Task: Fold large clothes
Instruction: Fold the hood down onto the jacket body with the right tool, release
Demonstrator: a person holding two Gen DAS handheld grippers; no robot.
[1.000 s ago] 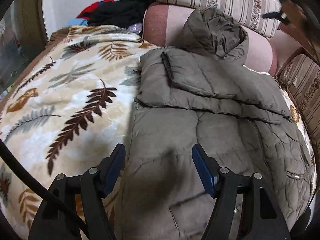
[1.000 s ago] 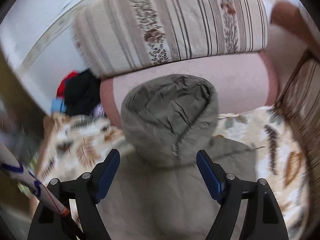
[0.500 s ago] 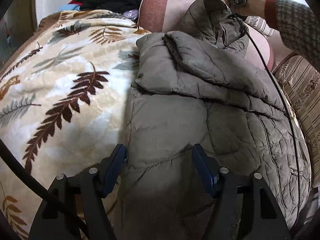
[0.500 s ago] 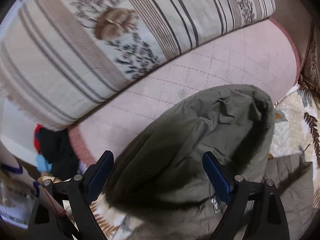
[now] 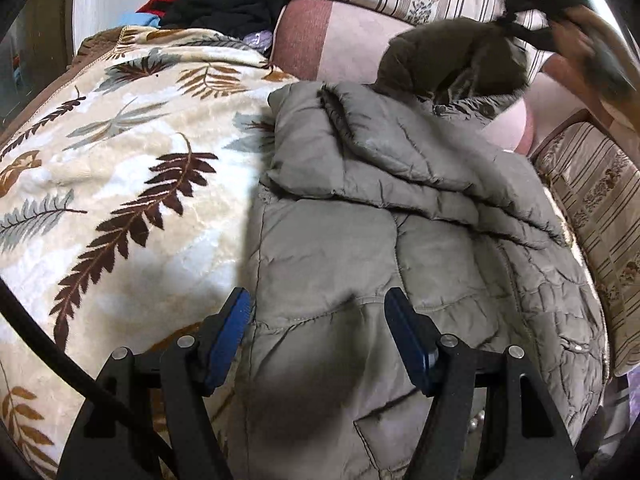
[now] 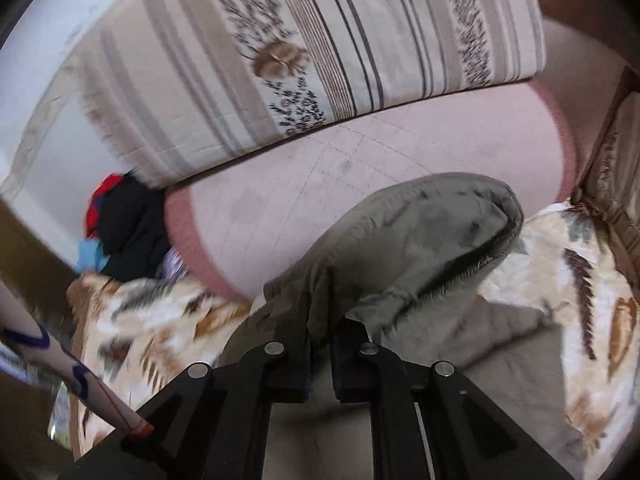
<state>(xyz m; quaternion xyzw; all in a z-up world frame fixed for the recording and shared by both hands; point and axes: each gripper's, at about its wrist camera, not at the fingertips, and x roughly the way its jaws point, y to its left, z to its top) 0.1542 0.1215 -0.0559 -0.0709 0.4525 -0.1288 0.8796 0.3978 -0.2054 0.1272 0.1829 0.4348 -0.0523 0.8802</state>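
My right gripper (image 6: 320, 346) pinches the hood (image 6: 420, 240) of the olive jacket (image 5: 360, 264), lifting it off the pink bolster (image 6: 320, 176), probably to fold it down. My left gripper (image 5: 318, 336) hovers spread over the hem near the blanket's (image 5: 120, 152) front edge. No readable labels.

no readable text, labels, brands or numbers in either view. the cream tube with blue looping marks and an orange tip (image 6: 60, 372), at the lower left of the right wrist view, is too blurred to tell whether the marks are lettering. the quilted olive-grey padded jacket (image 5: 360, 240) shows no legible tag. the striped floral cushion (image 6: 320, 52) carries pattern only.
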